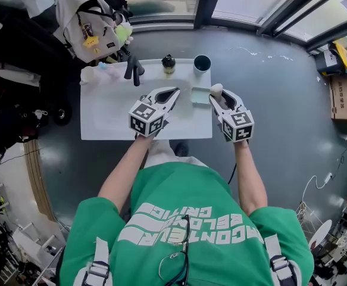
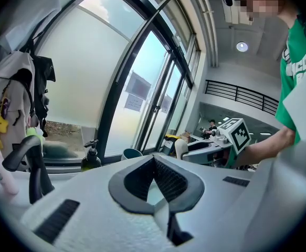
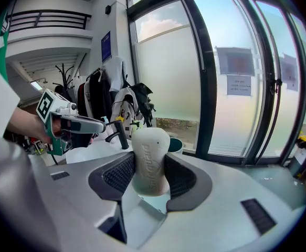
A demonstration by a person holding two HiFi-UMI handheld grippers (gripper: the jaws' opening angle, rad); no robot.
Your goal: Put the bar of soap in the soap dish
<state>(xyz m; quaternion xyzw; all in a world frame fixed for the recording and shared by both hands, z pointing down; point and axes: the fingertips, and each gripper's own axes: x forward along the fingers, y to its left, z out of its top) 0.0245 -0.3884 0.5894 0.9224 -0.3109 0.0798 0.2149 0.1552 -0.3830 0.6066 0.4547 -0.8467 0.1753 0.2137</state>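
Note:
A pale bar of soap (image 3: pixel 150 161) stands upright between the jaws of my right gripper (image 3: pixel 149 164), which is shut on it. In the head view this gripper (image 1: pixel 216 95) holds the soap (image 1: pixel 216 89) just above the right edge of the pale green square soap dish (image 1: pixel 199 95) on the white table (image 1: pixel 108 115). My left gripper (image 1: pixel 174 93) hovers just left of the dish, its jaws shut with nothing between them (image 2: pixel 154 161). The left gripper view shows the soap (image 2: pixel 180 147) in the other gripper.
Along the table's far edge stand a black faucet (image 1: pixel 134 69), a dark pump bottle (image 1: pixel 169 64) and a teal cup (image 1: pixel 202 63). Bags (image 1: pixel 90 22) hang behind the table's far left. Grey floor surrounds the table, and a cardboard box (image 1: pixel 344 94) lies at the far right.

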